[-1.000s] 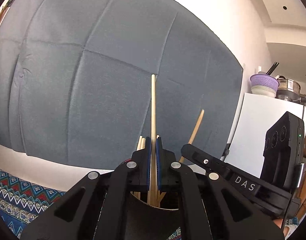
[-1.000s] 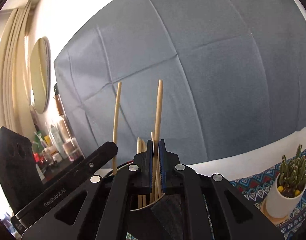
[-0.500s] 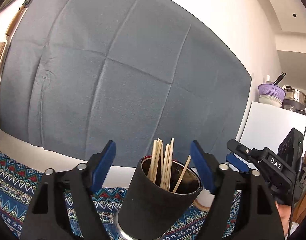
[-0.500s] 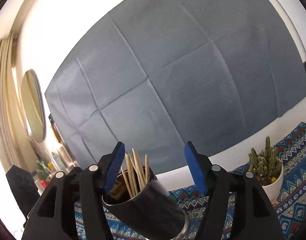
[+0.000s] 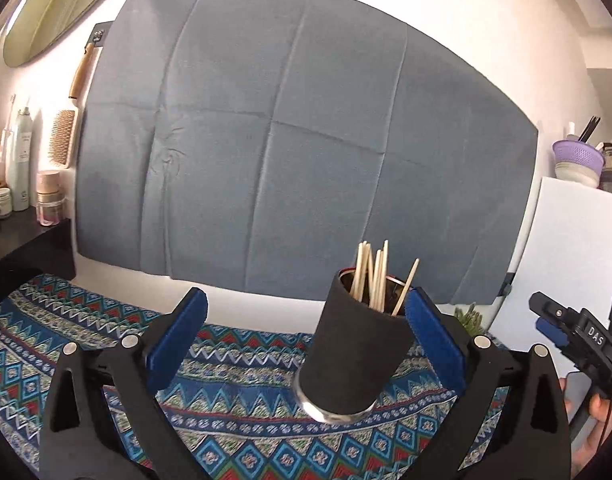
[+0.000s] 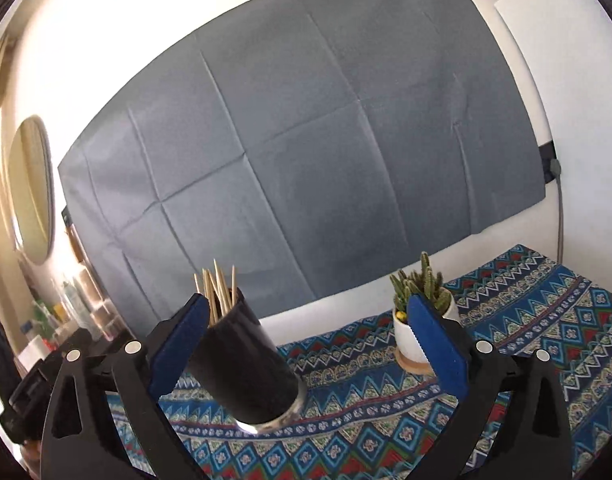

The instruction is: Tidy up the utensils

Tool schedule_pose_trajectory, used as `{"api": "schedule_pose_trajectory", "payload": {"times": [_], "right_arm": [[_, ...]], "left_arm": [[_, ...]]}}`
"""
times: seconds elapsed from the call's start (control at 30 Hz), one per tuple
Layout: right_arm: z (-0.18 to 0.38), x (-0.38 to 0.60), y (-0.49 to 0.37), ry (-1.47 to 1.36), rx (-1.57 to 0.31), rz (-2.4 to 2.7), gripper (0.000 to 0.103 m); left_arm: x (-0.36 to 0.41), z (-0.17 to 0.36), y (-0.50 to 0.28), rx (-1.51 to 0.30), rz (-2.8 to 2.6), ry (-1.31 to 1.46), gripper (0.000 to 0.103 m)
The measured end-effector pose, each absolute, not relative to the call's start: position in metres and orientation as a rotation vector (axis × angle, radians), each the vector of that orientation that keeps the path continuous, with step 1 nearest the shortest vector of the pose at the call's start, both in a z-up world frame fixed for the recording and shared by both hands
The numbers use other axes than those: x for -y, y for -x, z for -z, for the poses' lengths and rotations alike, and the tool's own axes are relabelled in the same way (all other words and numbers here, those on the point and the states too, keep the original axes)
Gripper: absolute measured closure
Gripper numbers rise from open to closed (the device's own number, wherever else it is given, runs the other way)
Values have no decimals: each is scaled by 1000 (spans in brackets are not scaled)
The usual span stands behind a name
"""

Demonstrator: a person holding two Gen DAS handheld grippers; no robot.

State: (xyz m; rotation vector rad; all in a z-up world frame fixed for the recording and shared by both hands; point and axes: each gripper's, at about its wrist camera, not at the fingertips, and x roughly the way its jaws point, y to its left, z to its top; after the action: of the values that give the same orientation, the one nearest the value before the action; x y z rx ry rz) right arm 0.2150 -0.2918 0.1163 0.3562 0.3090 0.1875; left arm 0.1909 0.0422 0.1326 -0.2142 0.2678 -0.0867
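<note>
Left gripper (image 5: 306, 332) wide open, blue pads (image 5: 177, 336) spread, holding nothing. Right gripper (image 6: 306, 336) also wide open, blue pads (image 6: 436, 344) spread, empty. Black cup (image 5: 356, 350) upright on patterned blue tablecloth (image 5: 233, 412), metal rim showing at base, bundle of wooden chopsticks (image 5: 372, 276) standing inside, tips fanned above rim. In left wrist view, cup sitting between pads, close to the right-hand pad, not gripped. In right wrist view, same cup (image 6: 245, 364) just beside the left-hand pad, chopsticks (image 6: 217, 288) poking up behind it. Small potted cactus (image 6: 420, 312) on wooden coaster, partly behind the right-hand pad. Grey cloth (image 5: 297, 160) hung on wall behind. Right gripper (image 5: 574, 336) visible at edge of left wrist view.
</note>
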Motion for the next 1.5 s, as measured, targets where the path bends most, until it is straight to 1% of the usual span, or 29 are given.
{"api": "schedule_pose_trajectory", "payload": {"times": [0.2,0.33,0.4,0.5,0.6,0.67,0.8,0.97,1.03,1.13,1.3,1.4,1.5], "right_arm": [[-107,282,-161,-170,-327,-133,8],[-101,275,-123,-112,-338,-163,8],[-100,272,-108,-128,-389,-225,8],[-94,268,-95,-178,-538,-315,8],[-90,275,-64,-286,-465,-335,8],[-88,277,-45,-289,-420,-322,8],[-76,264,-10,-132,-382,-265,8],[-51,245,20,-62,-373,-287,8],[-45,241,26,-64,-358,-258,8],[-39,235,31,-55,-332,-246,8],[-34,233,28,-67,-357,-284,8],[-27,232,24,-79,-395,-313,8],[-23,228,25,-58,-408,-301,8]], "left_arm": [[-50,-132,-145,-292,71,182,6],[-49,-136,-116,-313,29,158,6],[-45,-139,-98,-306,51,127,6],[-38,-143,-68,-265,97,93,6],[-26,-144,-39,-237,76,46,6],[-21,-138,-23,-242,84,47,6],[-15,-116,1,-278,56,55,6],[-3,-82,19,-374,105,32,6],[-6,-72,22,-389,127,101,6],[-1,-62,27,-390,83,87,6],[6,-50,33,-408,75,53,6],[2,-46,33,-430,108,93,6],[12,-31,31,-496,128,40,6]]}}
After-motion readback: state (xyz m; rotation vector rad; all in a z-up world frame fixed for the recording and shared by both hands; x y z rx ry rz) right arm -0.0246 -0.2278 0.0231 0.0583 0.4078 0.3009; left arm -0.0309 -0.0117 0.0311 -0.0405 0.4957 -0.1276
